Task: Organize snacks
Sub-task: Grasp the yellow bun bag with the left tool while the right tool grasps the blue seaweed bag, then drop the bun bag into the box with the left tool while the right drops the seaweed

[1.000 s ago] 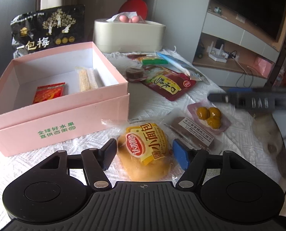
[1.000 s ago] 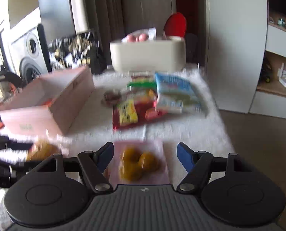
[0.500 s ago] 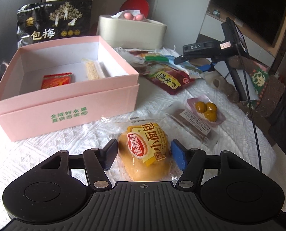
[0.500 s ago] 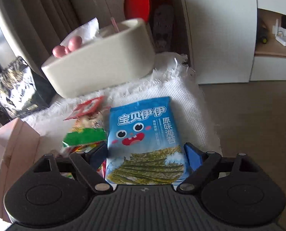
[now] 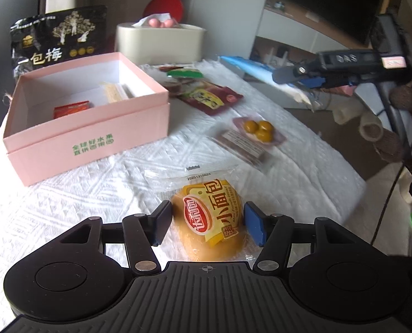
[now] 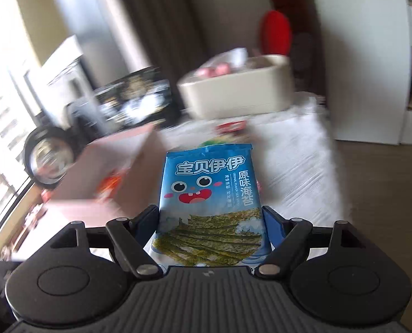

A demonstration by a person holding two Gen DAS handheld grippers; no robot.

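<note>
A: Holding the blue seaweed snack packet (image 6: 210, 208), the right gripper (image 6: 210, 223) is pinching its lower part between both fingers; the packet is sticking up and forward, off the tabletop (image 6: 294, 166).

B: And the left gripper (image 5: 208, 224)?

A: It is sitting spread around the small bread bun in its clear wrapper (image 5: 210, 219). The fingers are flanking the bun closely, but whether they are touching it I cannot tell. The bun is lying on the white tabletop cloth, near the front corner of the pink box (image 5: 95, 136).

B: So which step is this?

A: I am judging it as the carry: the right side is bringing the seaweed toward the open pink box, which is appearing blurred to its left. The box is already holding a red sachet (image 5: 71, 108) and a pale wafer-like bar (image 5: 114, 92).

B: What is the next move asking for?

A: Swinging the packet over the box rim, laying it flat inside, then releasing. The left side is needing only to squeeze gently, since the bread is soft. The packet of yellow-green fruits (image 5: 257, 130), the brown bar (image 5: 243, 147) and the dark red pouch (image 5: 210, 97) are waiting on the cloth.
</note>
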